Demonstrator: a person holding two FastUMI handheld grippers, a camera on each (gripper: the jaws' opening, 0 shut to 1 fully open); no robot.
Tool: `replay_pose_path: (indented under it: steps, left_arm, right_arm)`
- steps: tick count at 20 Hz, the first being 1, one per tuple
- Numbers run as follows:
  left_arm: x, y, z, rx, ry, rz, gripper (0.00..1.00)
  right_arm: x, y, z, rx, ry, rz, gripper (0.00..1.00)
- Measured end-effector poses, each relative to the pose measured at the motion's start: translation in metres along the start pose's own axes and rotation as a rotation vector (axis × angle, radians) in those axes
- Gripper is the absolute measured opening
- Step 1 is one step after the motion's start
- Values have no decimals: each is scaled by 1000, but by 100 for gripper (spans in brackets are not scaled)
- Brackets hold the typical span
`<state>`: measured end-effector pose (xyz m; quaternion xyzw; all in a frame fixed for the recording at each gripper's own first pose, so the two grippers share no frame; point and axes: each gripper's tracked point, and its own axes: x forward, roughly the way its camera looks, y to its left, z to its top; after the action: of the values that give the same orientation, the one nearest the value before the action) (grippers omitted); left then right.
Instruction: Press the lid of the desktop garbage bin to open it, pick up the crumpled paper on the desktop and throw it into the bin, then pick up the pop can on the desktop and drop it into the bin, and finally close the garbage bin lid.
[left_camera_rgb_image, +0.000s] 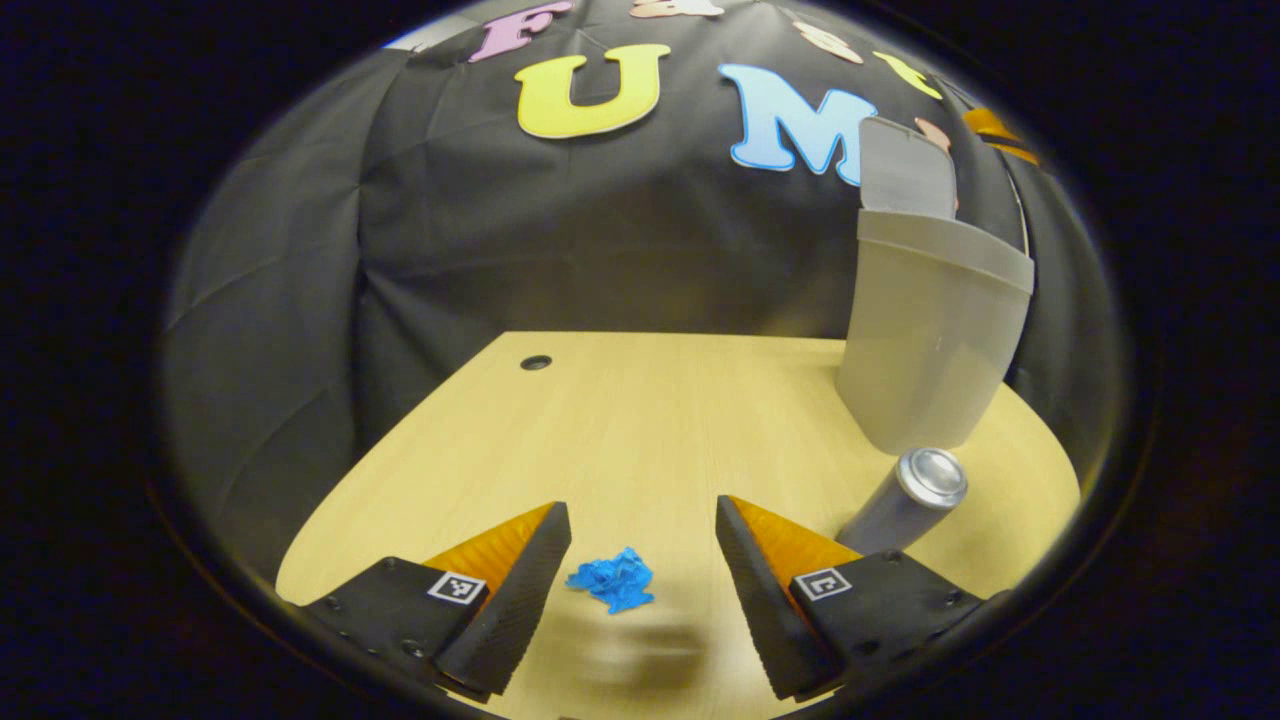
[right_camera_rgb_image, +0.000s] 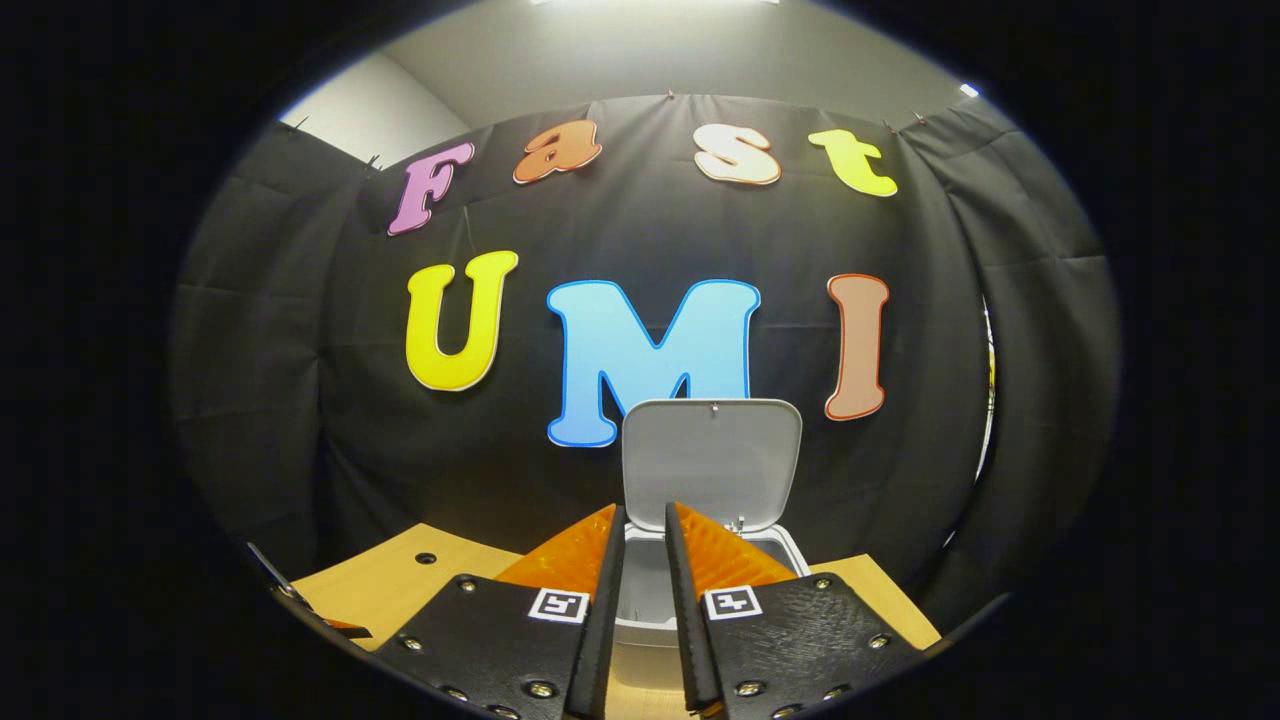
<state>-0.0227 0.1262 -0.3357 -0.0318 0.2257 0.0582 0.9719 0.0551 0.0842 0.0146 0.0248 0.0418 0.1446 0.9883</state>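
Left tongs (left_camera_rgb_image: 640, 570) spread wide, low over the tabletop (left_camera_rgb_image: 640, 420), holding nothing. Crumpled paper (left_camera_rgb_image: 613, 580), blue, lies on the wood between the two fingers, nearer the left one, touching neither. A soft blurred shadow sits on the wood just in front of the paper, toward the camera.

Pop can (left_camera_rgb_image: 905, 503), silver, stands just beyond the right finger, leaning in the fisheye view, its top rim catching light. Its base is hidden behind that finger. Just behind the can stands the garbage bin (left_camera_rgb_image: 930, 340), pale grey, its lid (left_camera_rgb_image: 905, 170) raised upright at the back, mouth open. Can and bin are close; cannot tell whether they touch. A small dark hole (left_camera_rgb_image: 536, 362) shows in the tabletop toward the far left edge. Black cloth wall behind everything.

Right tongs (right_camera_rgb_image: 645, 560) nearly closed, a narrow gap left between the fingers, nothing gripped. They sit above and in front of the garbage bin (right_camera_rgb_image: 790, 550), pointed at its open mouth; the white rim shows through the gap and to either side of the fingers. The lid (right_camera_rgb_image: 712, 455) stands upright behind the opening, inner face toward the camera. Tabletop (right_camera_rgb_image: 400, 575) shows to the left and right of the bin.
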Motion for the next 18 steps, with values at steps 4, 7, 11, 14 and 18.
replay_pose_path:
  steps: [4, 7, 11, 14, 18]
  left_arm:
    - [16, 7, -26, -13, 50, 2, 96]
    - [28, 17, -43, -23, 88, 21, 96]
    - [38, 24, -61, -23, 129, 30, 96]
    - [45, 26, -72, -21, 159, 35, 96]
    - [47, 26, -78, -31, 173, 51, 90]
  right_arm:
    - [-2, -8, -4, -25, 24, -19, 28]
    - [-4, -15, -7, -31, 42, -37, 28]
    - [-5, -22, -12, -45, 64, -56, 28]
    - [-7, -24, -16, -58, 80, -59, 28]
    - [-9, -22, -20, -72, 99, -54, 28]
